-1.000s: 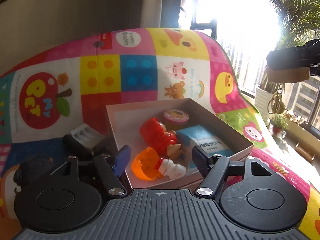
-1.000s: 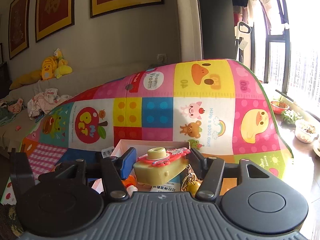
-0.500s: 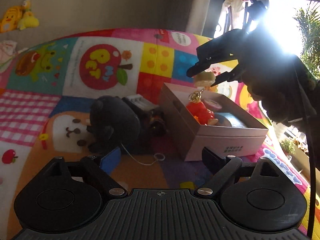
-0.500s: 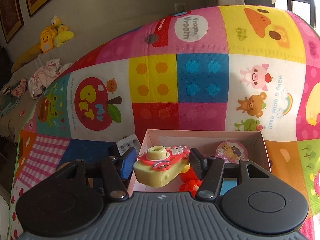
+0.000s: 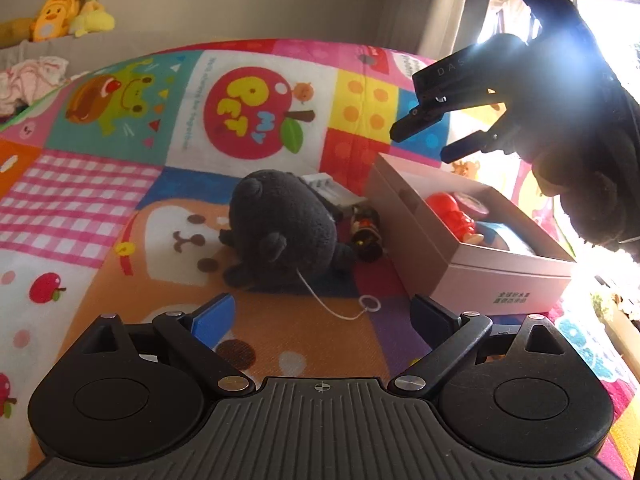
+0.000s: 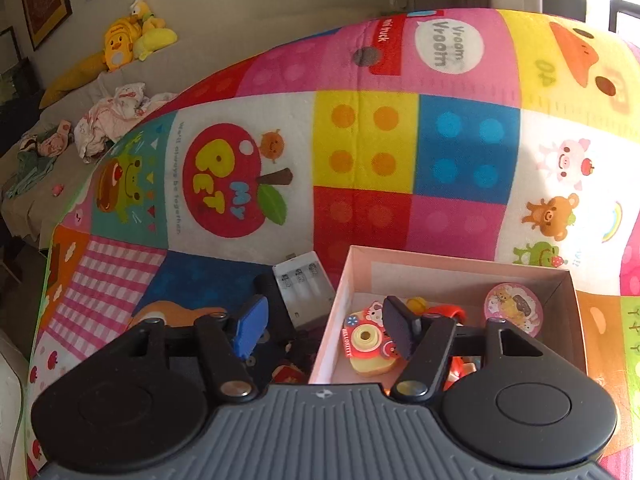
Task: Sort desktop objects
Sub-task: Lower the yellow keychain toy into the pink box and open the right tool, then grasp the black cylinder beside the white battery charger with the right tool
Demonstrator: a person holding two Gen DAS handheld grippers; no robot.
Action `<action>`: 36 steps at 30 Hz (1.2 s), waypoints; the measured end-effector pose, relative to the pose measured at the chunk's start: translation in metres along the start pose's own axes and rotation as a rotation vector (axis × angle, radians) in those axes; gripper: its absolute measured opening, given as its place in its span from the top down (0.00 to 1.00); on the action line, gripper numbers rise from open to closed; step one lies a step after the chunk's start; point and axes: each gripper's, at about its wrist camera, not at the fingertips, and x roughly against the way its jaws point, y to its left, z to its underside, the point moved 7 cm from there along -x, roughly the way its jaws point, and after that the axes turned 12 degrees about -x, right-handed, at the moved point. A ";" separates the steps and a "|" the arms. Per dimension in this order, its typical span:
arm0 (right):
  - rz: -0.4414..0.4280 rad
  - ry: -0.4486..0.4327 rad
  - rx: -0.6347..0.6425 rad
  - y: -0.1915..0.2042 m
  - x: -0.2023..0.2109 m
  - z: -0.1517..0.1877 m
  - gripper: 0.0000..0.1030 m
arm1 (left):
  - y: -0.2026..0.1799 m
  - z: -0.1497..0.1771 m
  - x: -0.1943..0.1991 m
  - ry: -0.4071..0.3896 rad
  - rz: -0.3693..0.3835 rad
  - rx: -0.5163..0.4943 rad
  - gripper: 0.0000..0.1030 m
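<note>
Right hand-held gripper: fingers apart, empty, above the near-left corner of the pink box. Yellow toy camera: lying inside the box, beside the round sticker tin. Left hand-held gripper: fingers apart, empty, over the play mat. Black plush toy: on the mat, left of the box, near the white battery case.

A beige wall carries framed pictures. Below it, a grey sofa holds yellow plush toys and crumpled clothes. Glaring window light floods the right.
</note>
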 end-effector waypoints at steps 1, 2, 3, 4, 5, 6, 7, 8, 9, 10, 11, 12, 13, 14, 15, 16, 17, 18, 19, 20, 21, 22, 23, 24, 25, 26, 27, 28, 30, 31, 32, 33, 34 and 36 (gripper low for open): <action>-0.009 0.034 0.011 0.008 -0.004 0.005 0.63 | 0.001 0.000 0.000 0.005 -0.007 -0.002 0.05; -0.003 0.068 0.026 0.017 -0.011 0.011 0.65 | 0.001 0.001 0.000 0.006 -0.012 -0.009 0.05; 0.016 0.085 0.046 0.023 -0.017 0.016 0.65 | 0.000 0.001 0.001 0.007 -0.014 -0.017 0.04; 0.044 0.092 0.074 0.029 -0.024 0.020 0.65 | -0.001 0.001 0.001 0.008 -0.014 -0.026 0.04; 0.073 0.093 0.102 0.032 -0.031 0.022 0.65 | -0.002 0.001 0.000 0.009 -0.012 -0.034 0.03; 0.097 0.095 0.114 0.034 -0.038 0.022 0.65 | -0.003 0.002 0.001 0.008 -0.010 -0.041 0.03; 0.114 0.098 0.113 0.034 -0.044 0.021 0.65 | -0.004 0.002 0.001 0.007 -0.009 -0.045 0.03; 0.120 0.097 0.106 0.033 -0.051 0.017 0.65 | -0.005 0.002 0.001 0.006 -0.008 -0.049 0.03; 0.121 0.089 0.099 0.032 -0.056 0.013 0.65 | -0.005 0.002 0.001 0.006 -0.006 -0.050 0.03; 0.122 0.082 0.090 0.032 -0.062 0.008 0.65 | -0.005 0.002 0.000 0.009 -0.006 -0.049 0.03; 0.119 0.087 0.087 0.033 -0.069 0.004 0.65 | -0.005 0.002 0.000 0.012 -0.005 -0.048 0.02; 0.116 0.099 0.090 0.035 -0.076 0.002 0.64 | -0.005 0.002 -0.001 0.014 -0.004 -0.045 0.02; 0.119 0.106 0.100 0.036 -0.084 0.001 0.62 | -0.004 0.002 -0.001 0.015 -0.002 -0.042 0.02; 0.129 0.112 0.118 0.039 -0.092 0.000 0.59 | -0.004 0.002 -0.001 0.015 -0.001 -0.039 0.02; 0.141 0.118 0.134 0.041 -0.099 0.000 0.58 | -0.004 0.002 -0.001 0.017 0.001 -0.037 0.02; 0.147 0.131 0.139 0.043 -0.106 0.000 0.58 | -0.003 0.002 -0.001 0.020 0.002 -0.032 0.02; 0.154 0.145 0.140 0.044 -0.113 0.001 0.58 | -0.002 0.003 -0.002 0.022 0.004 -0.028 0.02; 0.158 0.154 0.138 0.045 -0.119 0.001 0.58 | -0.001 0.003 -0.002 0.024 0.006 -0.023 0.02; 0.161 0.163 0.135 0.046 -0.124 0.001 0.58 | -0.001 0.003 -0.003 0.026 0.009 -0.017 0.02; 0.160 0.175 0.131 0.046 -0.128 0.000 0.58 | 0.000 0.004 -0.003 0.028 0.011 -0.013 0.02; 0.160 0.187 0.124 0.046 -0.133 0.000 0.58 | 0.001 0.004 -0.003 0.031 0.013 -0.008 0.02; 0.157 0.187 0.116 0.045 -0.135 -0.001 0.58 | 0.002 0.004 -0.004 0.033 0.015 -0.004 0.02; 0.150 0.187 0.115 0.046 -0.136 -0.002 0.61 | 0.002 0.004 -0.004 0.035 0.017 0.001 0.02; 0.148 0.186 0.117 0.046 -0.135 -0.003 0.62 | 0.003 0.004 -0.004 0.036 0.018 0.003 0.02; 0.150 0.184 0.118 0.046 -0.134 -0.003 0.71 | 0.003 0.005 -0.005 0.038 0.020 0.006 0.02; 0.145 0.185 0.119 0.046 -0.132 -0.003 0.75 | 0.003 0.005 -0.004 0.037 0.021 0.006 0.02; 0.133 0.192 0.114 0.046 -0.129 -0.001 0.75 | 0.003 0.005 -0.004 0.035 0.023 0.004 0.02; 0.124 0.194 0.112 0.045 -0.126 0.001 0.76 | 0.002 0.004 -0.004 0.033 0.024 -0.001 0.02; 0.110 0.197 0.108 0.044 -0.115 0.005 0.78 | 0.001 0.004 -0.004 0.031 0.026 -0.007 0.02; 0.097 0.192 0.099 0.043 -0.108 0.006 0.80 | 0.001 0.005 -0.003 0.031 0.027 -0.007 0.02; 0.073 0.186 0.092 0.044 -0.098 0.005 0.99 | 0.001 0.004 -0.004 0.032 0.027 -0.004 0.02; 0.048 0.175 0.083 0.044 -0.087 0.003 1.00 | 0.001 0.005 -0.004 0.033 0.028 -0.002 0.02; 0.020 0.152 0.074 0.044 -0.074 0.000 1.00 | 0.002 0.005 -0.004 0.034 0.028 0.000 0.02; -0.027 0.106 0.074 0.044 -0.044 -0.004 1.00 | 0.002 0.005 -0.004 0.036 0.029 0.002 0.02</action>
